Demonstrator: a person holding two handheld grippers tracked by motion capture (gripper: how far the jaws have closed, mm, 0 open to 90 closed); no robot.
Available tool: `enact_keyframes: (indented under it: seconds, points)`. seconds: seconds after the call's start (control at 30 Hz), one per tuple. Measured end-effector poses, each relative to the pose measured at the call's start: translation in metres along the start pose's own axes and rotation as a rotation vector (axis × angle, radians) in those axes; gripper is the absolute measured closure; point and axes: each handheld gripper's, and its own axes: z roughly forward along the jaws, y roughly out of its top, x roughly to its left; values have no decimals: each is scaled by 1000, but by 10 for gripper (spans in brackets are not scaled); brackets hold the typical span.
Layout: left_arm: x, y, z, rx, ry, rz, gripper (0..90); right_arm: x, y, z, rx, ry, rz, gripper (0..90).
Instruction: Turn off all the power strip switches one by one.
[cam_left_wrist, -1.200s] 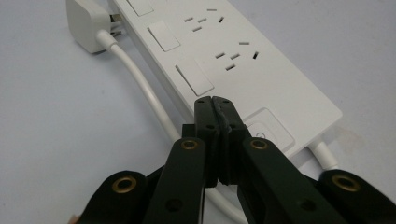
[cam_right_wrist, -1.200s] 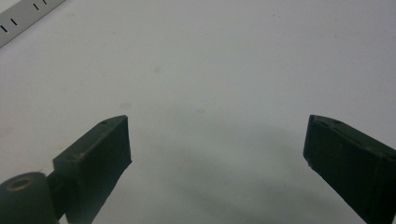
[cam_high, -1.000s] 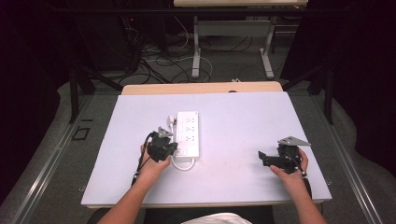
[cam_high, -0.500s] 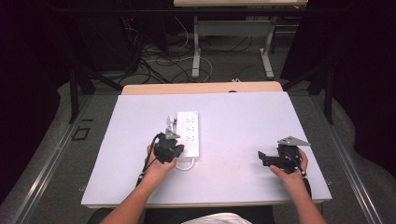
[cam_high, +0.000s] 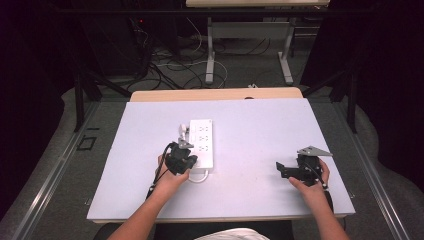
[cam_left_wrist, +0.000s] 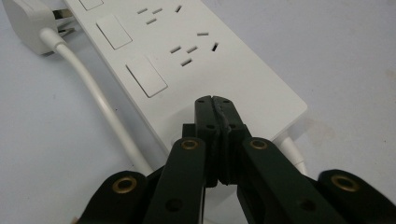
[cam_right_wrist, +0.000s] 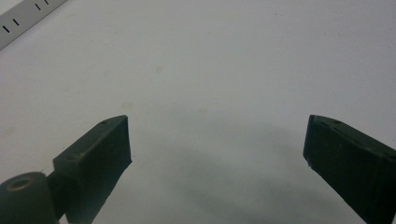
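Over the power strip (cam_left_wrist: 196, 70), we are seeing the left gripper (cam_left_wrist: 215, 103) pressed closed up close; overhead, the right gripper (cam_high: 281, 169) is gaping wide.

White power strip (cam_high: 202, 141) mid-table (cam_high: 260, 130), left hand-held gripper (cam_high: 182, 150) seemingly touching it

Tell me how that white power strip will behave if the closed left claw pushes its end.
The power strip looks rigid and flat, so it would likely slide across the table rather than tip. Its white cord looks flexible and would probably trail or drag.
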Motion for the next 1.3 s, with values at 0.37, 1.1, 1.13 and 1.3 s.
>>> enact_keyframes:
  seconds: [0.37,1.1,1.13,1.3]
  points:
    - [-5,1,2,18,28,18,900,0,0,1,3,-3,6,71]
    - [2,2,1,13,-6,-28,900,0,-1,1,3,3,13,71]
    - [2,1,1,13,-4,-33,900,0,-1,1,3,3,11,71]
    - [3,2,0,6,-10,-38,900,-1,-1,1,2,3,8,71]
